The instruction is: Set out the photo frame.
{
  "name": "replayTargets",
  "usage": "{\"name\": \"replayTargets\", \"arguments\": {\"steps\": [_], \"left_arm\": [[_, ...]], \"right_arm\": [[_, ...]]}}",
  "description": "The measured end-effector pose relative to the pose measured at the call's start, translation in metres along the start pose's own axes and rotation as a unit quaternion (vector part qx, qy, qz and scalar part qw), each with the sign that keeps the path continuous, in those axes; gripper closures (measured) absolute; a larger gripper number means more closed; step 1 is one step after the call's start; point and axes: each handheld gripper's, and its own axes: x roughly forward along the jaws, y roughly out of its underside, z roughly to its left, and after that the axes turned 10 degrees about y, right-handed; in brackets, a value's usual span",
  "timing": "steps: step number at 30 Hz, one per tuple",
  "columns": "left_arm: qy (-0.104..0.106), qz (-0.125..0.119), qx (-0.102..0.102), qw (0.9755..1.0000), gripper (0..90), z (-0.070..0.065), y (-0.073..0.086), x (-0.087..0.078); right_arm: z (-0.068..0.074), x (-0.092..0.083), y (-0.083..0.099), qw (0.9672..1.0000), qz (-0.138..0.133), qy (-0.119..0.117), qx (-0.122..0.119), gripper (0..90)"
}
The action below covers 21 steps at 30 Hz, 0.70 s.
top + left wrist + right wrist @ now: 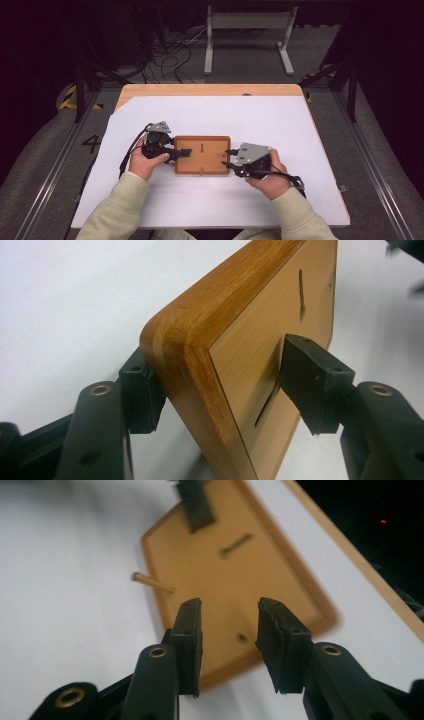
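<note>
Left gripper point(215, 390) clamps wooden board point(260, 345); right gripper point(227, 645) parted, empty.

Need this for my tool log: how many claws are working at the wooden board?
2. The left claw is clamped on the left edge of the wooden board. The right claw hangs open at its right edge, holding nothing. None seems hidden.

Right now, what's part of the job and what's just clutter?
In the job:
- wooden board
- small peg sticking out of its edge
- left hand-held gripper, jaws around the board's end
- right hand-held gripper, open, empty

Lying about:
- white sheet on the table
- metal stand and floor cables beyond
</note>
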Motion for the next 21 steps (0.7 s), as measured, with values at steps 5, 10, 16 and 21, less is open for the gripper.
{"name": "replayTargets", "arguments": {"steps": [5, 10, 16, 21], "left_arm": [[-0.011, 0.003, 0.026, 0.9996, 41.7, -0.01, 0.002, -0.004], [-0.022, 0.009, 0.046, 0.9987, 43.0, -0.018, 0.003, -0.007], [-0.034, 0.017, 0.071, 0.9968, 44.5, -0.027, 0.006, -0.01], [-0.044, 0.025, 0.093, 0.9944, 46.4, -0.037, 0.009, -0.013]], "right_arm": [[-0.024, -0.02, 0.016, 0.9985, 0.0, 0.031, 0.044, 63.7], [-0.038, -0.025, 0.033, 0.9966, 0.013, 0.045, 0.069, 64.6], [-0.047, -0.021, 0.048, 0.9933, 0.035, 0.046, 0.101, 64.4], [-0.051, -0.021, 0.054, 0.9912, 0.041, 0.046, 0.117, 64.0]]}}
